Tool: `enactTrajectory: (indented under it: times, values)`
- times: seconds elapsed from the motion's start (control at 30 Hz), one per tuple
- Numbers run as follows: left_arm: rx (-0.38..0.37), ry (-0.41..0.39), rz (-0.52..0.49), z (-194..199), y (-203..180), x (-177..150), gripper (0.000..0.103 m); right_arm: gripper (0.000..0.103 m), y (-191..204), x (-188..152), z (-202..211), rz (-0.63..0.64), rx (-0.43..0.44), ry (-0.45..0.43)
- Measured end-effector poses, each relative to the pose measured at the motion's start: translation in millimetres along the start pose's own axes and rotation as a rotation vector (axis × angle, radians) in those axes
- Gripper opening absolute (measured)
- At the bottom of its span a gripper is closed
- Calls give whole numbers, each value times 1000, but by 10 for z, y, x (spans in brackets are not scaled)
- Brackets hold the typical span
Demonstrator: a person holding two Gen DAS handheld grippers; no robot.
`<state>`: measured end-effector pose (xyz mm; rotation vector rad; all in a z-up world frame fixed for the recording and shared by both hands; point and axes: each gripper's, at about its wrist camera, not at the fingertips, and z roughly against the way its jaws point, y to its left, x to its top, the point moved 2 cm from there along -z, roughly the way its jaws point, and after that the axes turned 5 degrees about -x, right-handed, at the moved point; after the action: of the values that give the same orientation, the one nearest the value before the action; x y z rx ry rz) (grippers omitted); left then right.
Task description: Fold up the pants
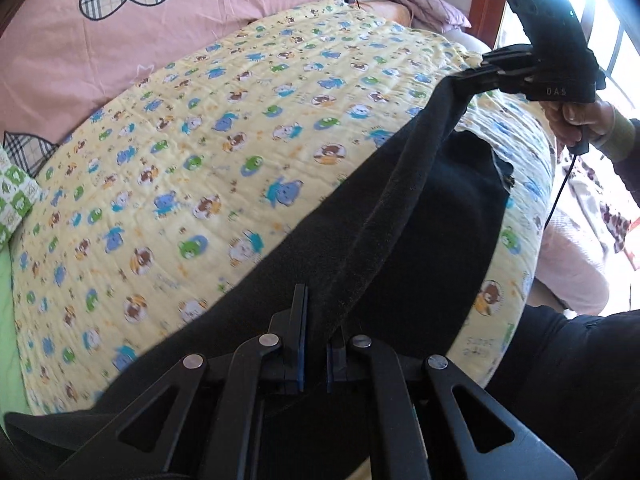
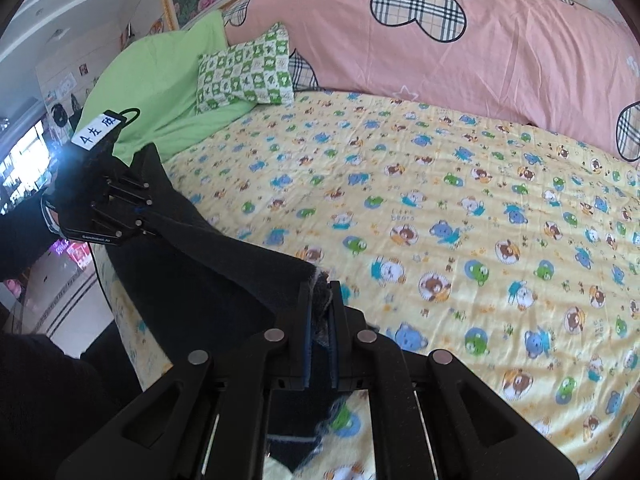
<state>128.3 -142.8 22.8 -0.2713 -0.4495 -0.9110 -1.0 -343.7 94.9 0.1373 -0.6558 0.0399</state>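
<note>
Black pants (image 1: 420,220) hang stretched between my two grippers above the near edge of a bed, and the slack cloth drapes down onto the quilt. In the left wrist view my left gripper (image 1: 316,340) is shut on one end of the taut edge. My right gripper (image 1: 466,80) pinches the other end at upper right, held by a hand (image 1: 576,116). In the right wrist view my right gripper (image 2: 320,312) is shut on a bunched corner of the pants (image 2: 192,264). My left gripper (image 2: 150,216) grips the far end at left.
A yellow quilt with cartoon animals (image 2: 440,200) covers the bed. A pink duvet with plaid hearts (image 2: 440,48) lies along the far side. A green checked pillow (image 2: 244,72) and a green sheet (image 2: 152,80) lie at one end, a purple pillow (image 1: 432,4) at the other.
</note>
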Motion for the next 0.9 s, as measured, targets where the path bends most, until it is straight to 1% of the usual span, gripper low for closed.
enactTrajectory:
  times: [0.2, 0.37, 0.43, 0.53, 0.6, 0.7, 0.77, 0.8, 0.9]
  values:
    - [-19, -31, 16, 15, -144, -108, 6, 7, 106, -263, 75, 24, -5, 44]
    - [-36, -40, 13, -14, -248, -168, 6, 7, 196, -364, 135, 73, -33, 88]
    - [-37, -39, 13, -47, -278, -194, 6, 7, 203, -411, 144, 73, -36, 98]
    - [-50, -33, 24, -93, -303, -225, 7, 7, 233, -557, 55, 94, -49, 155]
    - [-55, -30, 24, -117, -318, -241, 8, 7, 249, -622, 27, 105, -57, 174]
    - [-72, -26, 40, -183, -346, -268, 11, 7, 237, -628, 59, 121, -79, 174]
    - [-88, -18, 52, -238, -376, -301, 16, 7, 219, -633, 56, 129, -92, 178]
    - [-94, -18, 56, -255, -395, -318, 16, 7, 225, -641, 44, 132, -93, 185]
    - [-115, -21, 70, -282, -456, -386, 19, 7, 270, -718, -35, 158, -99, 232]
